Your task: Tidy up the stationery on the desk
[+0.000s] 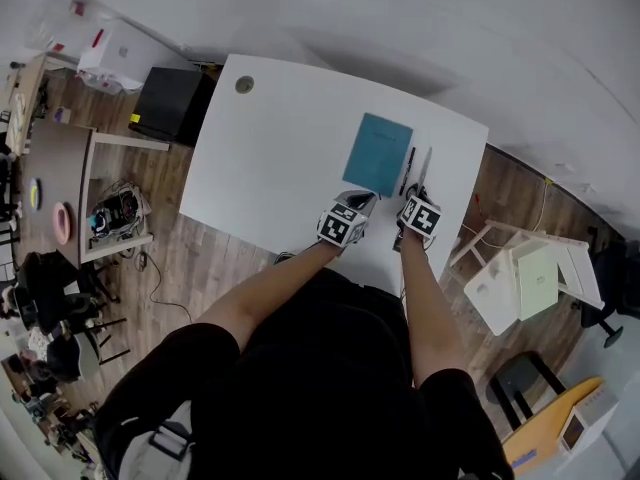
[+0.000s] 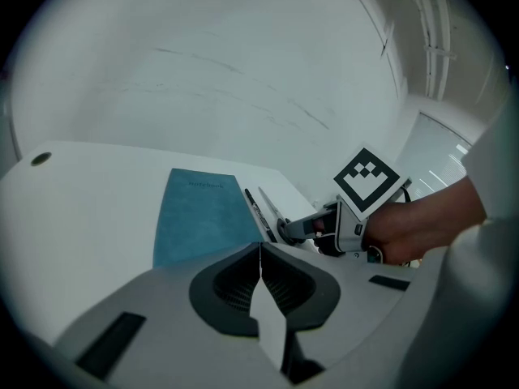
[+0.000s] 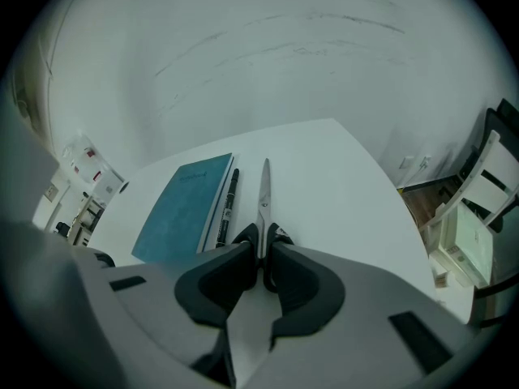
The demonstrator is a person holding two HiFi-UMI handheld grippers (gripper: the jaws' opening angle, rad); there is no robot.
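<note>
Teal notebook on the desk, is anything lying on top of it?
Nothing lies on the teal notebook. The black pen lies beside its right edge, with the scissors beyond. Anything underneath is hidden, since it lies flat on the white desk.

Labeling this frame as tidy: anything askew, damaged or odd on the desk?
Nothing stands out. The notebook, pen and scissors lie flat, side by side and roughly parallel on the desk. The right gripper is shut on the scissors' handle end; the left gripper is shut, holding nothing.

Smooth matt white desk (image 1: 280, 148); matt teal notebook (image 1: 378, 153); shiny metal scissors (image 3: 264, 186); wood-plank floor (image 1: 200, 260).
</note>
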